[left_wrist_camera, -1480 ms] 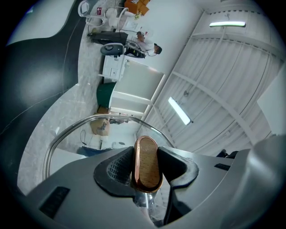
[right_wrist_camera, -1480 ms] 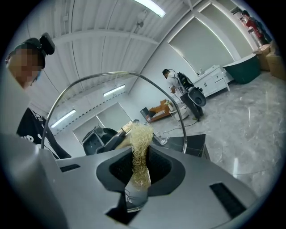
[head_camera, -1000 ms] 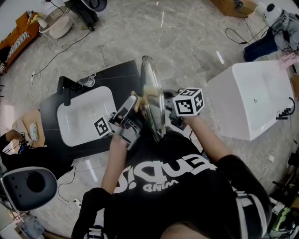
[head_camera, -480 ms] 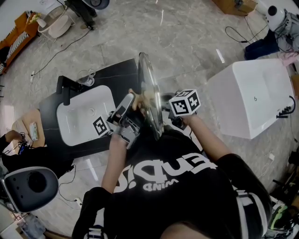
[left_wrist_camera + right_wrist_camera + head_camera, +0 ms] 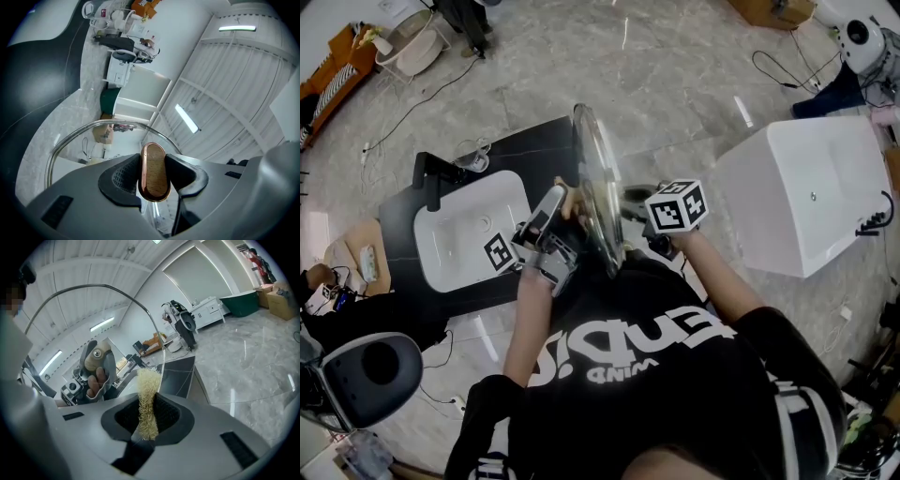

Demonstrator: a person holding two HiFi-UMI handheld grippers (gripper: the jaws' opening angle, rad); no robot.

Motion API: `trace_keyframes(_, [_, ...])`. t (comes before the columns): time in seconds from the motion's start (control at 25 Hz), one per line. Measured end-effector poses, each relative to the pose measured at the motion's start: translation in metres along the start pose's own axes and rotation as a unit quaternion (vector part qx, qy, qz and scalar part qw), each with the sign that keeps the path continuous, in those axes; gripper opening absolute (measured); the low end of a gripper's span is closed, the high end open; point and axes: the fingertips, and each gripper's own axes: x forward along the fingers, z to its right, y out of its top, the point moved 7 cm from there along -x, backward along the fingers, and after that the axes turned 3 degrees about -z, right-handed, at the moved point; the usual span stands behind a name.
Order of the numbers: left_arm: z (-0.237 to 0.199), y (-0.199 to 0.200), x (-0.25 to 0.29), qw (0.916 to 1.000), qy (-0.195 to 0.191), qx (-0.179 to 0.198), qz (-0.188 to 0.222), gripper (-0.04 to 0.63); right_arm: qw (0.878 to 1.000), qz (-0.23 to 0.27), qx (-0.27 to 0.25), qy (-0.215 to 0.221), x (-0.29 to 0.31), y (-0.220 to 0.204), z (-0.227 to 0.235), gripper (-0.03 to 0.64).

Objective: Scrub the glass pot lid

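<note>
The lid stands on edge over the counter, long axis running away from the person, knob pointing left. The left gripper clamps the knob; the right gripper pinches a scrubber at the glass

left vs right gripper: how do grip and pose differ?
Left gripper is shut on the lid's wooden knob; right gripper is shut on a pale fibrous scrubber. Left sits on the knob side of the glass lid; right is on the opposite face. Left's view tilts up to the ceiling; right's takes in the floor. Shared: both are clamped, and both work at the lid, which is held on edge.
</note>
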Motion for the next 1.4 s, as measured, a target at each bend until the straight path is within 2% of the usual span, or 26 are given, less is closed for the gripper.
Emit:
trace_keyframes(0.56, [0.009, 0.019, -0.042, 0.9980, 0.044, 0.029, 0.035, 0.179, 0.994, 0.094, 0.019, -0.059, -0.090, 0.009, 0.005, 0.046])
trace_keyframes(0.76, [0.012, 0.028, -0.062, 0.9969, 0.049, 0.041, 0.046, 0.179, 0.990, 0.119, 0.016, -0.072, -0.096, 0.013, 0.004, 0.048])
trace_keyframes(0.88, [0.013, 0.031, -0.068, 0.9941, 0.073, 0.067, 0.044, 0.179, 0.989, 0.127, 0.011, -0.073, -0.096, 0.016, 0.000, 0.048])
trace_keyframes(1.08, [0.012, 0.032, -0.067, 0.9797, 0.152, 0.128, 0.027, 0.179, 0.990, 0.128, 0.009, -0.065, -0.096, 0.019, -0.004, 0.048])
trace_keyframes(1.4, [0.012, 0.031, -0.059, 0.9470, 0.253, 0.198, 0.010, 0.179, 0.990, 0.126, 0.014, -0.060, -0.094, 0.017, -0.004, 0.048])
